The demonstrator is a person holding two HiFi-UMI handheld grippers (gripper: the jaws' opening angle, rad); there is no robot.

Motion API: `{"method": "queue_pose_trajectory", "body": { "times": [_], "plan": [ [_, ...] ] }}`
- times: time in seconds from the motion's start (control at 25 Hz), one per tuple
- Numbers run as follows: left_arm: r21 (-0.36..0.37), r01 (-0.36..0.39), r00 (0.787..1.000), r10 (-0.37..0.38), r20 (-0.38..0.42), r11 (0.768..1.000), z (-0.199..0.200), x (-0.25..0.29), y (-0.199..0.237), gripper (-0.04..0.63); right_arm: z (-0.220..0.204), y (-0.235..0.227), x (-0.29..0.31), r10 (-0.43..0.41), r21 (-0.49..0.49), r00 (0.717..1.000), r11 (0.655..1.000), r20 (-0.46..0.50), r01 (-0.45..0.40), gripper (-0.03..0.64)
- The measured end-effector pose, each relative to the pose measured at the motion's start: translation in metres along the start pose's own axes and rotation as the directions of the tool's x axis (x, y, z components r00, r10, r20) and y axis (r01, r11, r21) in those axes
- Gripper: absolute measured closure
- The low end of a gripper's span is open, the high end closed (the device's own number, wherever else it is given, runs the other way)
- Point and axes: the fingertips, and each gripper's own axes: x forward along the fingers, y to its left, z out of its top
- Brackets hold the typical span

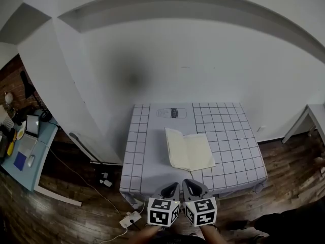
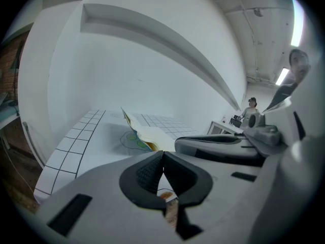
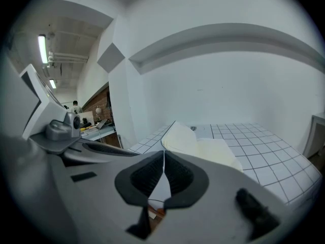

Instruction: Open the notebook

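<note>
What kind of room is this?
Probably a test lab or workshop: a white grid-lined table holding an open cream-paged notebook, bare white walls, and a cluttered blue desk beside a brick wall.

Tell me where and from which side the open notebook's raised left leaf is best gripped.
Probably the raised leaf's free outer edge, approached from the left: it stands tilted above the table, while the right page lies flat, offering no gap.
</note>
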Motion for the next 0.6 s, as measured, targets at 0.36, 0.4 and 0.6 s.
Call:
{"method": "queue_pose_trajectory", "body": {
  "times": [0.36,0.4,0.6],
  "plan": [
    [0.011,-0.058,0.996,0.057,0.067,0.998,0.011,-0.010,-0.048,0.584,0.001,-0.023,-0.051,0.026,0.017,0.999,0.999,0.044,-0.027,0.604],
    [0.013,-0.066,0.995,0.065,0.072,0.998,0.011,-0.012,-0.052,0.584,0.001,-0.024,-0.056,0.032,0.015,0.998,0.999,0.048,-0.033,0.604],
    [0.023,-0.096,0.992,0.094,0.085,0.995,0.009,-0.018,-0.070,0.584,-0.001,-0.030,-0.076,0.049,-0.020,0.998,0.999,0.047,-0.048,0.604]
  ]
}}
